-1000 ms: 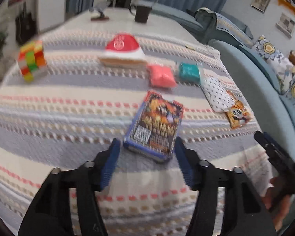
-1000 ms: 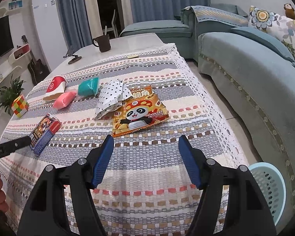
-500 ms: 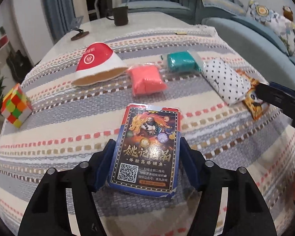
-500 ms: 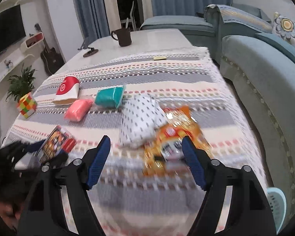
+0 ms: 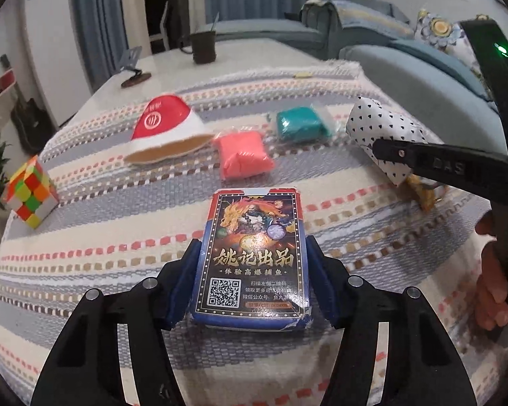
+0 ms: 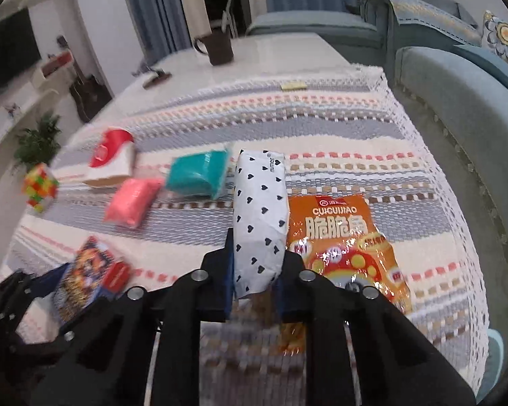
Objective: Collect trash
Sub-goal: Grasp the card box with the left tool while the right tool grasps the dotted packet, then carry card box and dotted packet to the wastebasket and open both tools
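A blue playing-card box (image 5: 254, 230) lies on the striped tablecloth (image 5: 118, 237) between the fingers of my left gripper (image 5: 254, 270). The jaws are closing and the blue pads touch both long sides of the box. My right gripper (image 6: 257, 264) is closing on a white packet with black hearts (image 6: 259, 203), which stands on edge between its pads. An orange snack bag (image 6: 338, 237) lies flat just right of that packet, its lower edge under the right finger. In the left wrist view the right gripper's finger (image 5: 423, 159) crosses the white packet (image 5: 382, 125).
Further back on the cloth lie a squashed red and white paper cup (image 5: 162, 128), a pink packet (image 5: 244, 155) and a teal packet (image 5: 298, 123). A colour cube (image 5: 28, 193) sits at the left edge. A dark mug (image 6: 220, 47) stands far back. Sofa (image 6: 457, 101) and a pale blue basket (image 6: 494, 355) are at right.
My right gripper moved forward and left from the snack bag to the white packet and closed on it. My left gripper came up around the card box and narrowed onto its sides.
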Motion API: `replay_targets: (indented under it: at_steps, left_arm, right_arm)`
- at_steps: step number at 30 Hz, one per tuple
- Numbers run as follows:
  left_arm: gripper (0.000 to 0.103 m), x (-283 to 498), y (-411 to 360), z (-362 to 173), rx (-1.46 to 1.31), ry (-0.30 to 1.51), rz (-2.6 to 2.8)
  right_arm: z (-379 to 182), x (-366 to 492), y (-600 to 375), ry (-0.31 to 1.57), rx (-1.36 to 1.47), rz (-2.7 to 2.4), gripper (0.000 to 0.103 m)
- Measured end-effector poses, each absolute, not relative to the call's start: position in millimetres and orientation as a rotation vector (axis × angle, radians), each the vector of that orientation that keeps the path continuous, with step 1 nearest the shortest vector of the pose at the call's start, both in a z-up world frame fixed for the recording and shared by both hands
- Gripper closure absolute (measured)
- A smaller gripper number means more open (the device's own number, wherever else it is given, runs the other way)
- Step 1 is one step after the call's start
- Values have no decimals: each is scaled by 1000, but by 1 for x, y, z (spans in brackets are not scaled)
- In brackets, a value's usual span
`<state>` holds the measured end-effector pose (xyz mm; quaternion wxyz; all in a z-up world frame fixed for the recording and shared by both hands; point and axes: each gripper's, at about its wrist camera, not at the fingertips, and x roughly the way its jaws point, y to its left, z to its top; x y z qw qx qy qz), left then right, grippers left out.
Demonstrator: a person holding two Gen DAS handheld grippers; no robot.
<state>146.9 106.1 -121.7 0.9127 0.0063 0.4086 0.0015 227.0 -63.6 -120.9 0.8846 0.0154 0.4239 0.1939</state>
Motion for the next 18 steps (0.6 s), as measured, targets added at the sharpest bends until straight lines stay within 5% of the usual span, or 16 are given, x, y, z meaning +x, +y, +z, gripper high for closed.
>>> replay_targets:
  at_steps: [18]
  left_arm:
    - [45, 94, -76, -3, -12, 686, -461]
  right_arm:
    - [-31, 77, -289, 705, 126, 56, 88]
